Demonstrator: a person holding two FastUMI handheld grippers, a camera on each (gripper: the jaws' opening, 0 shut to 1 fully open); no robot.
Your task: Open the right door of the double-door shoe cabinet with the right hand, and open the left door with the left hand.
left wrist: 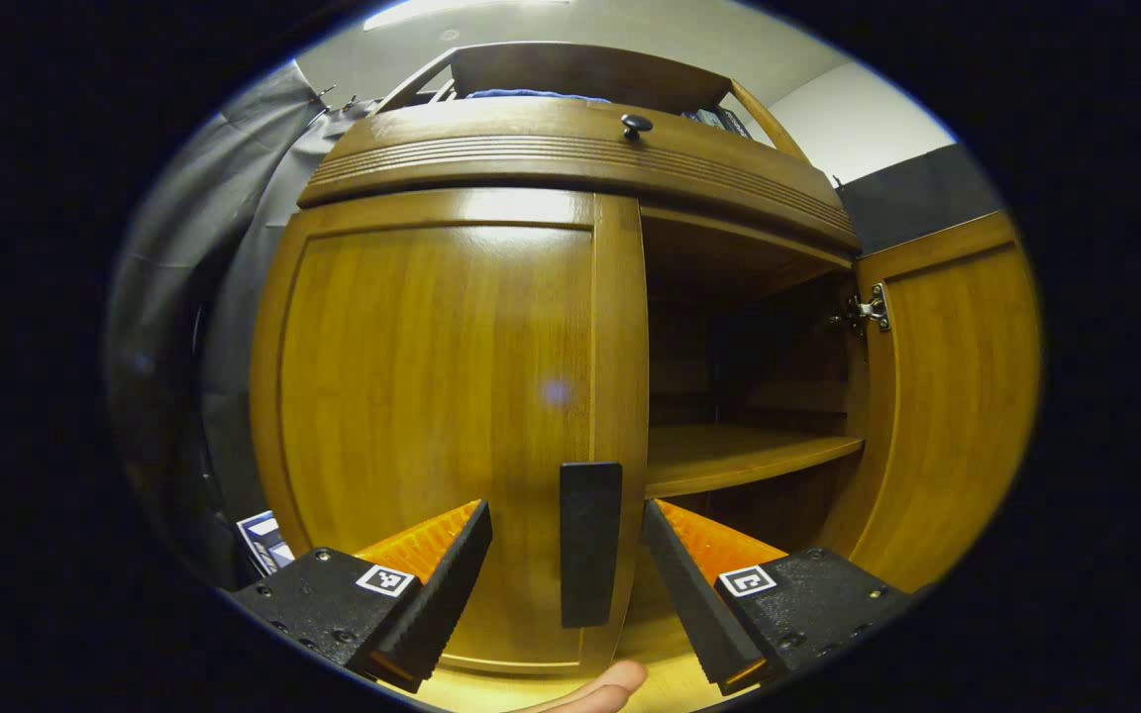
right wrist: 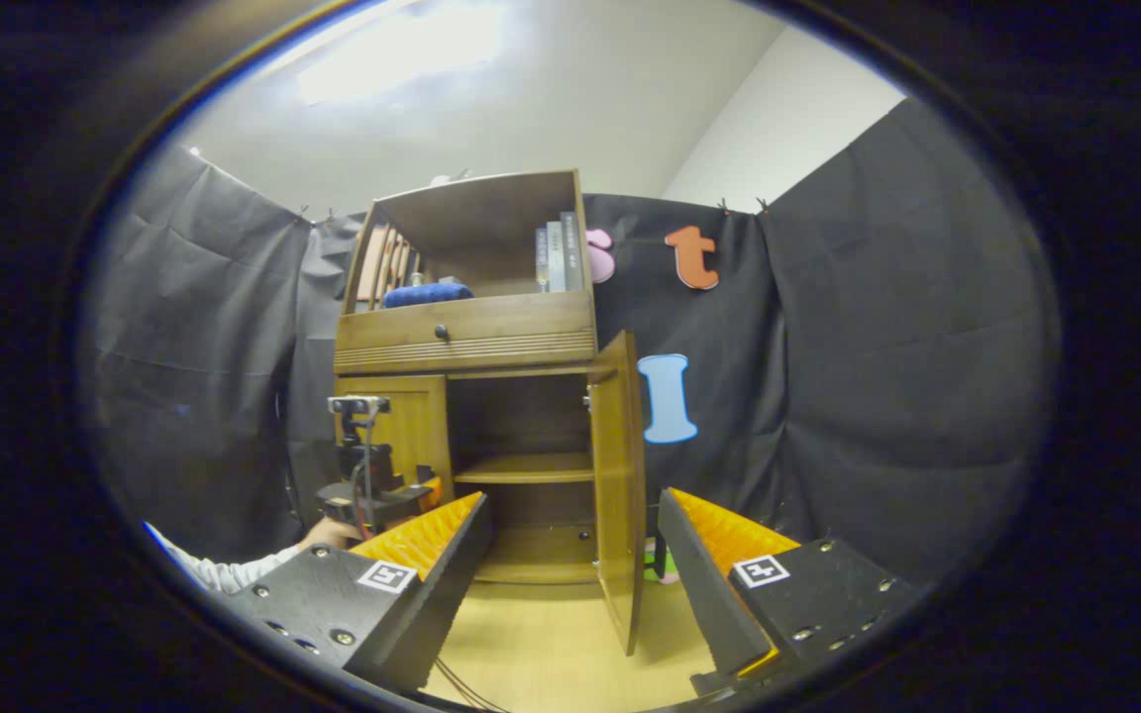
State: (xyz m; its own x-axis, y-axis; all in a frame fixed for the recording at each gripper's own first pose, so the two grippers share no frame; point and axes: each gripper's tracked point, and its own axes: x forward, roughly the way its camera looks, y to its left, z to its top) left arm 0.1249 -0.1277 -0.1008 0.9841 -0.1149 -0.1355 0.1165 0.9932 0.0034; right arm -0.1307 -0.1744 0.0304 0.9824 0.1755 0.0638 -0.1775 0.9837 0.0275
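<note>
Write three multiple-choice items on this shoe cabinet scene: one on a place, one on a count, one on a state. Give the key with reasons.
1. Where is the left gripper?
A. just in front of the left door's handle
B. inside the drawer
C. on the top shelf

2. How many cabinet doors stand open?
A. none
B. one
C. two

3. What state is the right gripper in?
A. shut on a book
B. shut on the door
C. open, holding nothing

Key: 1 A, the dark handle sits between its spread fingers. 2 B, the right door is swung out, the left door is closed. 3 C, its fingers are apart with only floor between.
</note>
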